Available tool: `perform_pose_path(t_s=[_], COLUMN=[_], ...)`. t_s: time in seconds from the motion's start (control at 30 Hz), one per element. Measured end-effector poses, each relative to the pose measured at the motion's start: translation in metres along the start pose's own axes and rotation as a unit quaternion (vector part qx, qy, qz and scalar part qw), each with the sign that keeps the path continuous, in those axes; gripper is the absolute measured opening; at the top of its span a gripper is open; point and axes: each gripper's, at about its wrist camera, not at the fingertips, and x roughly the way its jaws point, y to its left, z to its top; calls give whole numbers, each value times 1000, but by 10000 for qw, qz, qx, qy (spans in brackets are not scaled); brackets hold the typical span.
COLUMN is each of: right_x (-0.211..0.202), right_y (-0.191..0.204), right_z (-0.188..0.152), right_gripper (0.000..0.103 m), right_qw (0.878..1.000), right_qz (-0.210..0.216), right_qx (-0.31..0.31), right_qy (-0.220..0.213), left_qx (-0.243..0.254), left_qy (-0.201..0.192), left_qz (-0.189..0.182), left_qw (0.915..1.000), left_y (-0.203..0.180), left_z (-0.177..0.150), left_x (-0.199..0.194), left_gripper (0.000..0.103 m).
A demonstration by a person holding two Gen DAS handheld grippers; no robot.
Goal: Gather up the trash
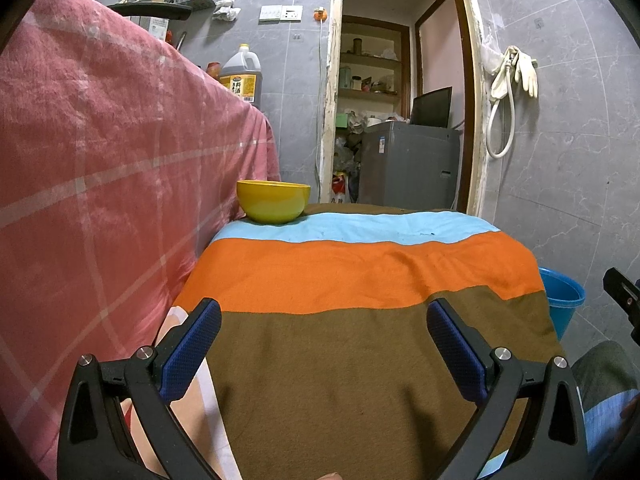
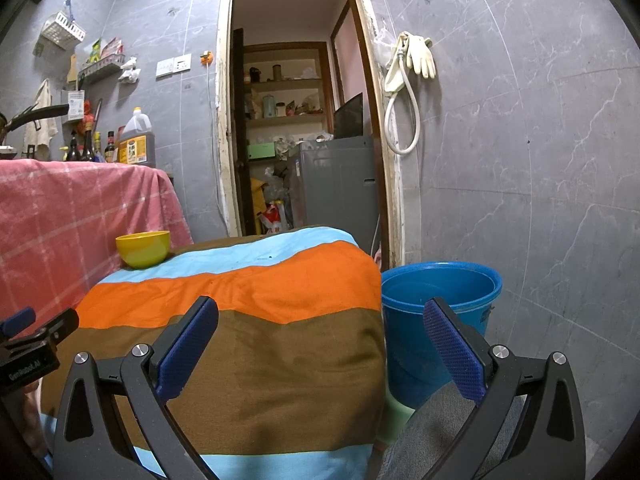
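Left gripper (image 2: 18,326) mount reads "GenRobot.AI"; oil jug (image 2: 136,140) label illegible.

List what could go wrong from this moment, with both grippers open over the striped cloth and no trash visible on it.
1. The yellow plastic bowl sits at the far corner of the striped orange, brown and blue cloth, beside the pink checked cloth; a careless reach might tip it off.
2. The blue plastic bucket stands low beside the table, so a drop from the right gripper could miss it.
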Motion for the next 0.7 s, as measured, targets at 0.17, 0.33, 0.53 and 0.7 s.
perform_pose_path(t_s=[0.17, 0.33, 0.53, 0.7], right_x=[0, 0, 0, 0], right_y=[0, 0, 0, 0], right_z=[0, 0, 0, 1], right_gripper=[103, 103, 103, 103], right_qw=[10000, 10000, 10000, 10000], right_qz=[0, -1, 1, -1], right_qx=[-1, 3, 7, 7], right_qy=[3, 2, 0, 7], left_qx=[0, 0, -9, -6], left_qy=[3, 5, 19, 25], left_qz=[-4, -4, -1, -5], left_qw=[10000, 10000, 10000, 10000], left_y=[0, 0, 3, 3], left_z=[0, 0, -1, -1], left_x=[0, 0, 2, 2], left_gripper=[101, 101, 101, 101])
